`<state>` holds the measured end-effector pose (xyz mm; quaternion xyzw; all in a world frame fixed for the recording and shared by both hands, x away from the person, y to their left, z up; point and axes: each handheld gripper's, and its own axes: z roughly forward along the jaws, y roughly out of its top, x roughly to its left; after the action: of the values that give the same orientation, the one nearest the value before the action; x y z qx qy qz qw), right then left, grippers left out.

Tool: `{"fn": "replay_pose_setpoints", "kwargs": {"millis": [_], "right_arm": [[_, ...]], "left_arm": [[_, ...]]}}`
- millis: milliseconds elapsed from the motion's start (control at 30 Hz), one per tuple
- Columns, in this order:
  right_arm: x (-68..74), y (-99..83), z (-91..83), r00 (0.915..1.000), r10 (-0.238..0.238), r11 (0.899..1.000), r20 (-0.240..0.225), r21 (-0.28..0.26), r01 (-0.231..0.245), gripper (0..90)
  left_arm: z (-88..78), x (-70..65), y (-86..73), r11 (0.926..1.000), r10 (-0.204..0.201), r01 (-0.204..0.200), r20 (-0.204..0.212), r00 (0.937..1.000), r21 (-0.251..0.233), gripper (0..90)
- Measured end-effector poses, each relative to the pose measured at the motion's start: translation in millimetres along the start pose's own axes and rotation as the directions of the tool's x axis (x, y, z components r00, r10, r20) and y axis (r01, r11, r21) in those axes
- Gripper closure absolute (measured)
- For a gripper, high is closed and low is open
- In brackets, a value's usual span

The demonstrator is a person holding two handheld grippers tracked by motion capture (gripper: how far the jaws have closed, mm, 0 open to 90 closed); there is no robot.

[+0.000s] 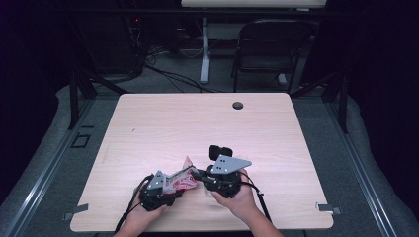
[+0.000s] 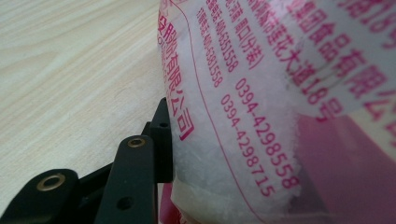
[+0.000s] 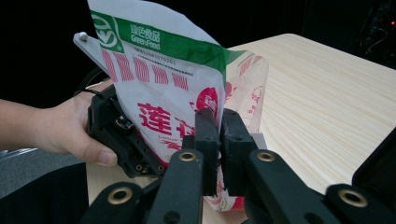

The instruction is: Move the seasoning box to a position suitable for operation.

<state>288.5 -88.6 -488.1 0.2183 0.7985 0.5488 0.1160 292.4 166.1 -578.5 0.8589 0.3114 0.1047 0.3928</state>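
High view — both tools sit at the near edge of the desk (image 1: 148, 128), with a red-and-white bag (image 1: 180, 179) held between the left tool (image 1: 170, 187) and the right tool (image 1: 197, 174).

Left gripper view — bag (image 2: 280, 102) is right against the one jaw that shows; white granules inside, pink print, numbers "0394-4298558" and "0394-4298715". Can't tell whether this tool clamps it.

Right gripper view — right tool (image 3: 219, 135) is pinched shut on the bag's (image 3: 168, 88) edge, pads nearly together. Green band reads "GreenFood", red Chinese characters below. Left hand (image 3: 60, 126) is behind it.
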Motion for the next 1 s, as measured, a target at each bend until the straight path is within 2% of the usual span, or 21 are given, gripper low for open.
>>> {"fn": "replay_pose_setpoints", "kwargs": {"millis": [67, 167, 467, 700, 1000], "right_arm": [[-0.4, 0.2, -0.7, 1.0000, 0.002, 1.000, -0.002, 0.000, -0.002, 83.0], [-0.3, 0.0, -1.1, 1.0000, 0.002, 1.000, 0.001, 0.000, -0.002, 78.5], [0.1, 0.7, -6.8, 0.9998, -0.003, 1.000, 0.022, -0.018, 0.004, 64.2], [-1.2, 0.3, -13.4, 0.9994, 0.000, 1.000, 0.035, -0.031, 0.001, 62.9], [-0.8, -6.5, -28.0, 0.9971, 0.005, 1.000, 0.076, -0.021, -0.004, 59.8]], "left_arm": [[-0.7, -1.5, 0.5, 1.0000, -0.004, 0.003, -0.022, 0.9998, -0.006, 60.0], [-1.7, -2.2, 1.1, 0.9999, 0.014, -0.014, -0.040, 0.9991, -0.002, 60.1], [-5.4, -3.5, 3.5, 0.9995, 0.028, -0.029, -0.060, 0.9978, -0.011, 60.2], [-8.2, -2.2, 4.5, 0.9995, 0.025, -0.026, -0.076, 0.9968, -0.019, 60.3], [-12.8, -0.2, 11.1, 0.9976, 0.060, -0.063, -0.112, 0.9919, -0.027, 60.3]]}}
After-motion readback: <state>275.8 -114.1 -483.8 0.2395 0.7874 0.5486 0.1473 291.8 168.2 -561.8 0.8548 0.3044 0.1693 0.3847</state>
